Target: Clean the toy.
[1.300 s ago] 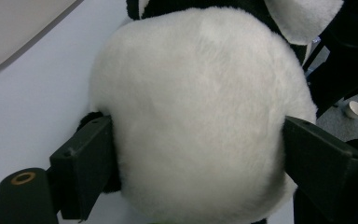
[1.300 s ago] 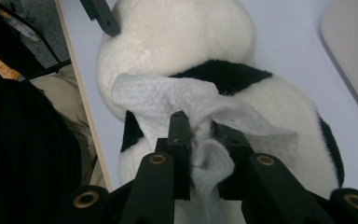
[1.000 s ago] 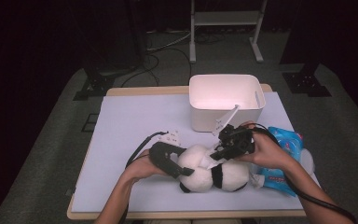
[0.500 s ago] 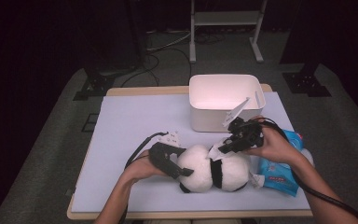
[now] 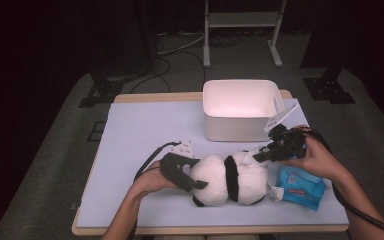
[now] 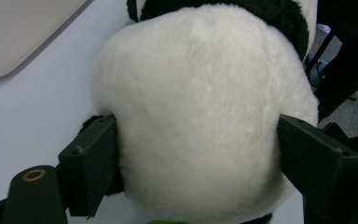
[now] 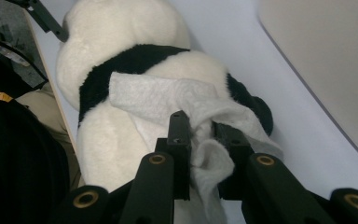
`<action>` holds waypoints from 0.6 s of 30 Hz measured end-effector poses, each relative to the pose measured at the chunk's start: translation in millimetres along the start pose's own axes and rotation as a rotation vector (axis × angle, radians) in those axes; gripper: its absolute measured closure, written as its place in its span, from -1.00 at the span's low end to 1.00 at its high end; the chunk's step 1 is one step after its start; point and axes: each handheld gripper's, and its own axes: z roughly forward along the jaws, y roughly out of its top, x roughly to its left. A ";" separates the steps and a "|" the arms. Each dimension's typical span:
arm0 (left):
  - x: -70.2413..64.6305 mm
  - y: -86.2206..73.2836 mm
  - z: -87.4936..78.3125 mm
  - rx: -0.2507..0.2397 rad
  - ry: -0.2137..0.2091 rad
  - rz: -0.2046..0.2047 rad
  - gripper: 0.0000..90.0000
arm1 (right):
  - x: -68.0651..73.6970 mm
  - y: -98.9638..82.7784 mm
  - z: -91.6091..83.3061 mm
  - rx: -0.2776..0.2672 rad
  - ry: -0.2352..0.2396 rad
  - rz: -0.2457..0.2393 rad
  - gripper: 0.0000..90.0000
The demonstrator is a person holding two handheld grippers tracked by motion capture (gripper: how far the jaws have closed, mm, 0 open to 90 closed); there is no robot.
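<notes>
Pinching a white wipe (image 7: 177, 105) between the narrowed jaws of the right gripper (image 7: 199, 122), with its loose end draped over the panda (image 7: 121, 93), across the black band and the white fur beside it; judged as wiping the toy. Bunched up between the fingers (image 7: 179, 135) so the cloth keeps a firm hold while dragged over the plush

Clamping the other end of the panda (image 6: 200, 112) in the left gripper (image 6: 196, 163), jaws spread wide and pressed into the fur on both sides. Held that way, most likely, to keep the soft body from sliding or rolling on the mat (image 5: 140, 130) under the rubbing

Lying on its side near the front edge of the table, seen from above, between left gripper (image 5: 200, 184) and right gripper (image 5: 261, 154). Just beside the right hand (image 5: 317, 159), a blue wipe pack (image 5: 300, 187), probably the source of the wipe and kept close for another. Behind the panda (image 5: 230, 180), an open white bin (image 5: 240, 107), within easy reach, perhaps for the used wipe or the toy
</notes>
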 end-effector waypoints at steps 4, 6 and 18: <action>0.0 -0.1 0.1 -0.002 0.001 0.001 -0.63 | -5.3 -0.3 -1.0 0.008 -0.006 0.024 0.72; 0.2 0.0 -0.1 0.000 0.003 0.005 -0.63 | -7.8 -0.1 -0.5 0.009 -0.006 0.028 0.72; -1.0 0.1 0.1 0.006 0.008 0.010 -0.63 | -1.7 24.0 10.0 0.048 -0.002 -0.010 0.72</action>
